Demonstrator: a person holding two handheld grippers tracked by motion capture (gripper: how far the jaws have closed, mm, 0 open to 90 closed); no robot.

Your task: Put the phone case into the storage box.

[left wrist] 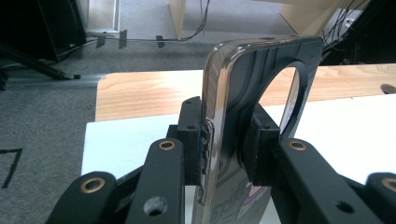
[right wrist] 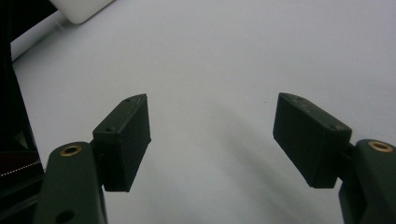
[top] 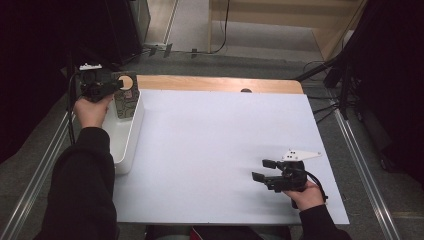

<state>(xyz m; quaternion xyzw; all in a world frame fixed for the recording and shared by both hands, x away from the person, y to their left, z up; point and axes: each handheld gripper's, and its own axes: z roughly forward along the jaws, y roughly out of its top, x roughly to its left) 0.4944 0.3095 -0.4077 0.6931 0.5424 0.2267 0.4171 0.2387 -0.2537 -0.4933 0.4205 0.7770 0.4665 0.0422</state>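
A phone case point(top: 126, 96) with a patterned back, a shiny edge and a round cut-out near its top stands upright over the white bin point(top: 127, 142) at the table's left. My left gripper point(top: 116, 87) is shut on it; in the left gripper view the phone case point(left wrist: 233, 112) sits edge-on between the two black pads point(left wrist: 191, 135), which press on both faces. My right gripper point(top: 261, 170) rests low over the white mat near the front right, open. In the right gripper view its fingers point(right wrist: 123, 140) stand wide apart with nothing between them.
A white mat point(top: 220, 145) covers most of the wooden table point(top: 210, 83). The white bin stands along the mat's left edge. Beyond the table lie grey carpet, cables point(top: 325, 107) and a dark stand point(top: 345, 75) at the right.
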